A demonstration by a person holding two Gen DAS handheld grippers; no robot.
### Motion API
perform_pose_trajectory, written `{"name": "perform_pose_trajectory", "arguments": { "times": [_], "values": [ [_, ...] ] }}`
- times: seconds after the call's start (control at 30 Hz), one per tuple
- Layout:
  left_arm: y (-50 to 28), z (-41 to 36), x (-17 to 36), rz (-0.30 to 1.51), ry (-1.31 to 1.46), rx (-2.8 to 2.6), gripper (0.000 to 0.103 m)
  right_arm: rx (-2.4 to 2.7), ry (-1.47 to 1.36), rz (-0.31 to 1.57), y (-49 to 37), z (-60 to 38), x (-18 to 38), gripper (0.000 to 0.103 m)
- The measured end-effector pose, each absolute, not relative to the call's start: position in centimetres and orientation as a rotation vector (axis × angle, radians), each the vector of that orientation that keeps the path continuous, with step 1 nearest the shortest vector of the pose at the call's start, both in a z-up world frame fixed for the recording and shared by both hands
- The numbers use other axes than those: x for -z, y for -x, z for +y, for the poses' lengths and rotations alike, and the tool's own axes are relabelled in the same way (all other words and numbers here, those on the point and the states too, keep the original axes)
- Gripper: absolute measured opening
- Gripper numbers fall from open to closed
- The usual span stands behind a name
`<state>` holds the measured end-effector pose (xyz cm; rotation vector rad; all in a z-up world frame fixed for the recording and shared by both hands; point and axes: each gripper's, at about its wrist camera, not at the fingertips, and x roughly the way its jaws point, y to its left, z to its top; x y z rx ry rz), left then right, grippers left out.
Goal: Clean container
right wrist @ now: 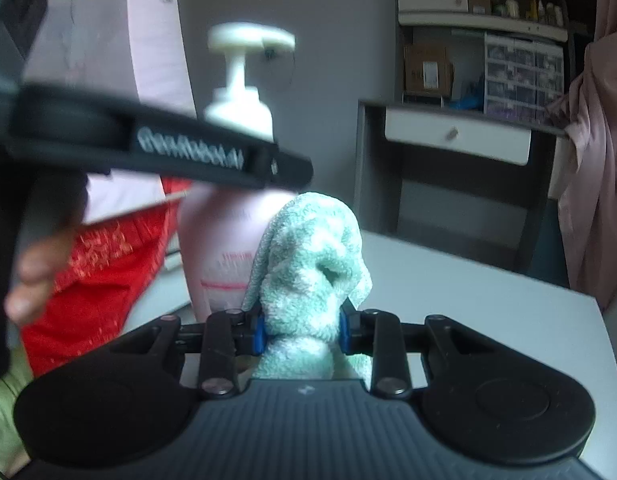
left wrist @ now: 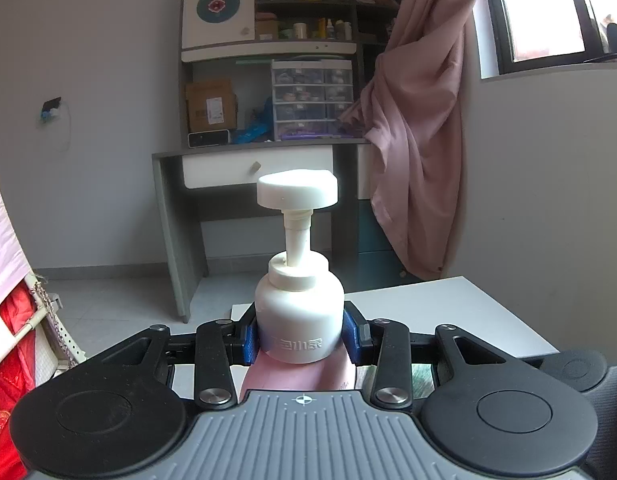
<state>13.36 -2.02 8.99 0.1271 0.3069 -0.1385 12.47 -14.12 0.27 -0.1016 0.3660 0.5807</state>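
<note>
Over the white table (left wrist: 448, 312):
Left gripper (left wrist: 300, 338): clamped on the upright pump bottle (left wrist: 298, 312) at its white shoulder.
Right gripper (right wrist: 302, 330): closed on a bunched green towel (right wrist: 308, 264), just beside the bottle's pink body.

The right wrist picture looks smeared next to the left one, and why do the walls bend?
Right wrist view: the pump bottle and the left hand-held gripper crossing it are blurred, while the green towel stays fairly sharp. Left wrist view: crisp bottle, window glare overexposed. Both: fisheye lenses curve straight edges.
</note>
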Motion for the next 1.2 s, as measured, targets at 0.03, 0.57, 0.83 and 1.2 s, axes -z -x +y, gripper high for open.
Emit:
{"name": "perform_pose_trajectory", "arguments": {
  "times": [0.03,0.57,0.83,1.2],
  "values": [
    [-13.4,-2.1,-9.0,0.307,-0.128,0.138,0.042,-0.581,0.106,0.378,-12.7,-14.1,0.0,0.031],
    [-14.0,-1.8,-8.8,0.308,-0.131,0.145,0.042,-0.564,0.114,0.47,-13.5,-13.3,1.5,0.031],
    [-13.9,-1.8,-8.8,0.308,-0.125,0.136,0.042,-0.566,0.056,0.298,-11.2,-14.3,-1.0,0.031],
    [-14.0,-1.9,-9.0,0.308,-0.122,0.131,0.042,-0.617,0.089,0.306,-10.9,-14.0,-0.6,0.031]
  ]
}}
